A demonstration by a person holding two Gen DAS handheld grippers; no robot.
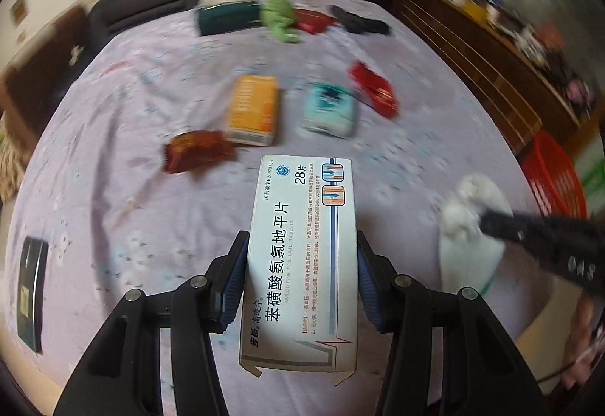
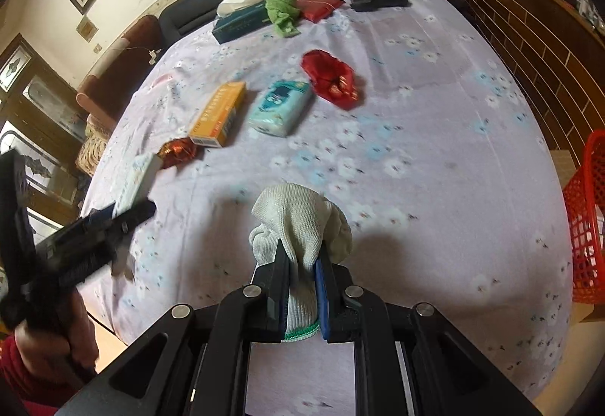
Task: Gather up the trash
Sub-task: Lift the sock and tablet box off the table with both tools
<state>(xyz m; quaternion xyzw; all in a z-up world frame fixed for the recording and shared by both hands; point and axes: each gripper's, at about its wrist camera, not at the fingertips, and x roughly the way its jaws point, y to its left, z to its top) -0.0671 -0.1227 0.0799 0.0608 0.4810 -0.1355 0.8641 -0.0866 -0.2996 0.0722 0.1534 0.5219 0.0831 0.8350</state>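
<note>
Bed (image 2: 435,166), lilac floral sheet: orange box (image 2: 217,119), teal tissue pack (image 2: 281,107), red wrappers (image 2: 331,79), tissue box (image 2: 242,20).

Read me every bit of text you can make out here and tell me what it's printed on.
On the white pill box in the left tool:
"苯磺酸氨氯地平片"
"AMLODIPINE BESILATE TABLETS"
"28片"
"国药准字H20073834"
Its small red lines: too small to read.
Orange box, blue tissue pack, green tissue box: print too blurred.

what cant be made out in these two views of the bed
- Red plastic mesh basket: right wrist view, cut off by the frame edge; contents unclear.
- White knitted glove: left wrist view, motion-blurred, partly behind the right gripper.
- White medicine box: right wrist view, print blurred, lower end behind the left gripper.
</note>
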